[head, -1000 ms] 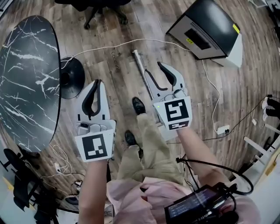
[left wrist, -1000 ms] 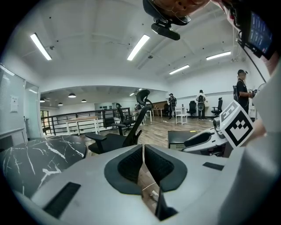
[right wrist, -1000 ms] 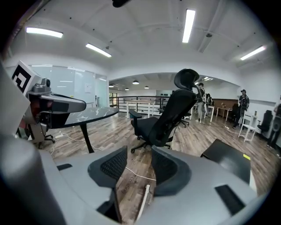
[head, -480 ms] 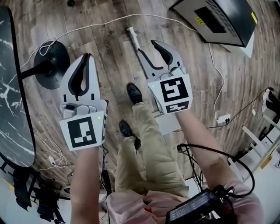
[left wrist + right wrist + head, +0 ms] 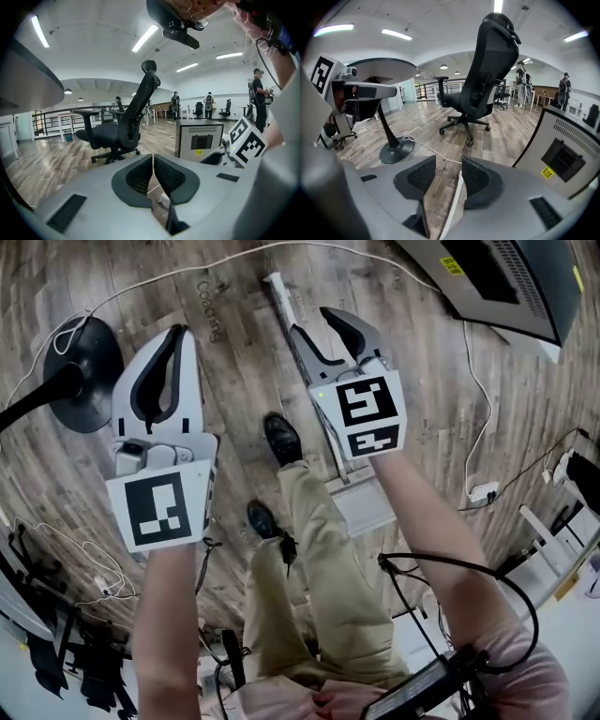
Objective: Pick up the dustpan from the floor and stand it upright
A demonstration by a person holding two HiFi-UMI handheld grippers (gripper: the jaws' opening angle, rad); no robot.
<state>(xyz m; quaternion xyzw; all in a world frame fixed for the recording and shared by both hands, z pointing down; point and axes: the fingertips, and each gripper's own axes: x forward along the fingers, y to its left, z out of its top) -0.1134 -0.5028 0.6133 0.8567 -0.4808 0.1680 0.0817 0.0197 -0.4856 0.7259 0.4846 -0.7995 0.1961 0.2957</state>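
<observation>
Right gripper (image 5: 314,329) jaws apart above dustpan (image 5: 364,505), lying flat, handle pointing away, left gripper (image 5: 176,338) closed, empty

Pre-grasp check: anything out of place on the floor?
Yes: the long-handled grey dustpan lies flat on the wooden floor beside the person's black shoes, not upright; its handle runs under the open right gripper.

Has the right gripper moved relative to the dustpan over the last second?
Yes. The right gripper went forward along the dustpan handle: its marker cube, earlier covering the pan, now clears it.
</observation>
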